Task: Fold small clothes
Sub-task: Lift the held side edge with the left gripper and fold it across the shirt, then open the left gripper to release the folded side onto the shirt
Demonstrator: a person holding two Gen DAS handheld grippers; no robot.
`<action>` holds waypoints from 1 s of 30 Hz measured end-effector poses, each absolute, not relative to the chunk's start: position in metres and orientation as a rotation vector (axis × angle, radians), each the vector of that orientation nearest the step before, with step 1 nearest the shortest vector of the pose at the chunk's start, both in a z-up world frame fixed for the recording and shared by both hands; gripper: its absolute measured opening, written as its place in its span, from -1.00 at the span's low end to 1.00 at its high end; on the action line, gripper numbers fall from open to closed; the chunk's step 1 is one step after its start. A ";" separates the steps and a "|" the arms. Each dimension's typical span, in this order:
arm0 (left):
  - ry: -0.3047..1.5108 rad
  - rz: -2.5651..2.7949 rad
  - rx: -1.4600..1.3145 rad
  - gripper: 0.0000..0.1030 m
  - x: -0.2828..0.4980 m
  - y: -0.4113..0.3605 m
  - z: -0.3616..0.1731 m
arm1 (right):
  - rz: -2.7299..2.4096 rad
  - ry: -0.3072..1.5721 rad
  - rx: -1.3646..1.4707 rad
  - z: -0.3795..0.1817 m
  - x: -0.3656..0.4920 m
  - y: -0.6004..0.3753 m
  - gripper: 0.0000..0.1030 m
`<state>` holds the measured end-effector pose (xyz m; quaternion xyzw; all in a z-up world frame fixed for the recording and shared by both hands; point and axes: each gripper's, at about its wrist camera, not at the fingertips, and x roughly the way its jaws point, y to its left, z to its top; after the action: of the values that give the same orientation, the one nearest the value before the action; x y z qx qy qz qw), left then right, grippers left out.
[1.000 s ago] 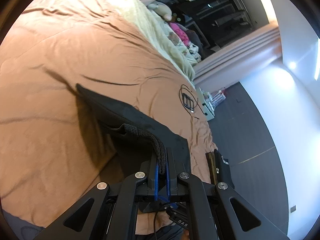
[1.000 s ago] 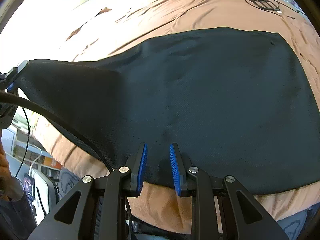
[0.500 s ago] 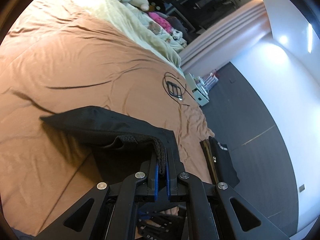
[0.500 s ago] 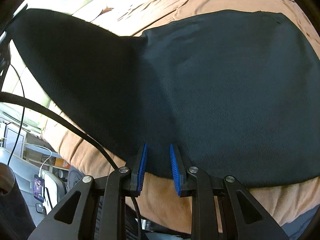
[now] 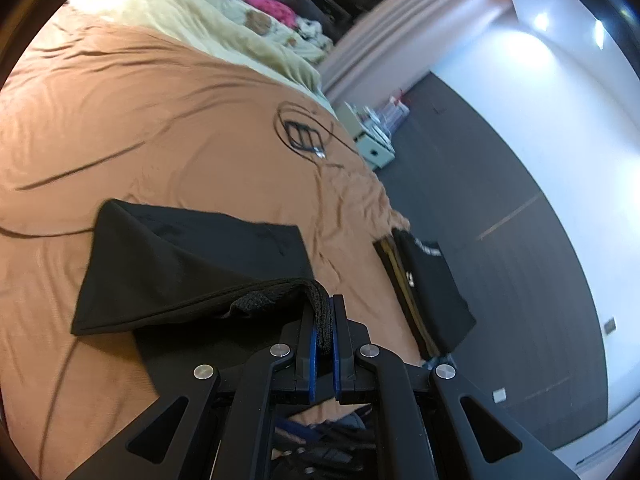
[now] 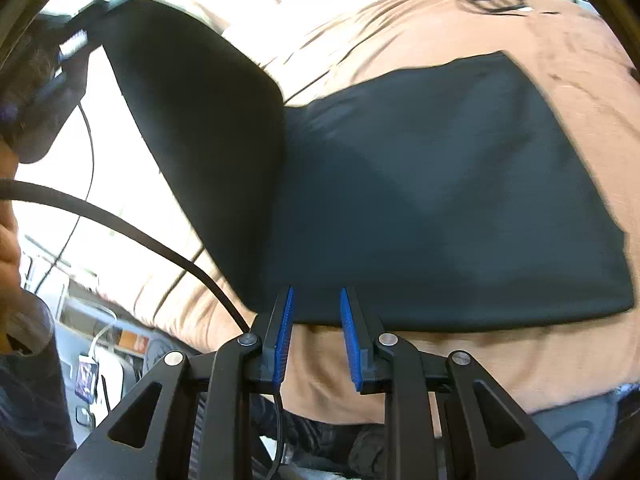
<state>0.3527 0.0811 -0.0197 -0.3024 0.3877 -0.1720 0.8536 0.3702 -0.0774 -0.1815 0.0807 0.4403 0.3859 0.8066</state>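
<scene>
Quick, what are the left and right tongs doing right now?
Left tongs: shut on the black garment.
Right tongs: open, just widened, nothing gripped.

Tan bedspread point(image 5: 168, 128), dark floor point(image 5: 500, 184), white wall point(image 5: 560, 128)

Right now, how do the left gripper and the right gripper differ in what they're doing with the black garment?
The left gripper is shut on a thick hem of the black garment, holding that side lifted off the brown bedcover; the right gripper is open, pads clear of the cloth. The left gripper's side is raised and curling over; the right gripper sits at the near edge that lies flat. Both have blue pads.
</scene>
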 end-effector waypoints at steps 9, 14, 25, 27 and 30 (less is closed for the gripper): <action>0.915 -0.443 -0.571 -0.89 0.378 0.018 -0.041 | 0.694 0.877 0.239 -0.174 0.372 -0.163 0.08; 0.972 -0.467 -0.545 -0.89 0.389 -0.011 -0.056 | 0.643 0.869 0.267 -0.174 0.372 -0.188 0.08; 1.038 -0.385 -0.564 -0.16 0.386 0.011 -0.084 | 0.635 0.881 0.227 -0.174 0.377 -0.193 0.08; 1.042 -0.350 -0.575 -0.15 0.381 0.025 -0.089 | 0.637 0.888 0.198 -0.172 0.382 -0.190 0.08; 1.051 -0.284 -0.583 -0.15 0.371 0.049 -0.099 | 0.635 0.912 0.109 -0.167 0.393 -0.176 0.08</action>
<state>0.3705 0.0485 -0.0994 -0.2732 0.4925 -0.1331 0.8155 0.3926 -0.1759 -0.1673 0.0519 0.4326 0.3013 0.8481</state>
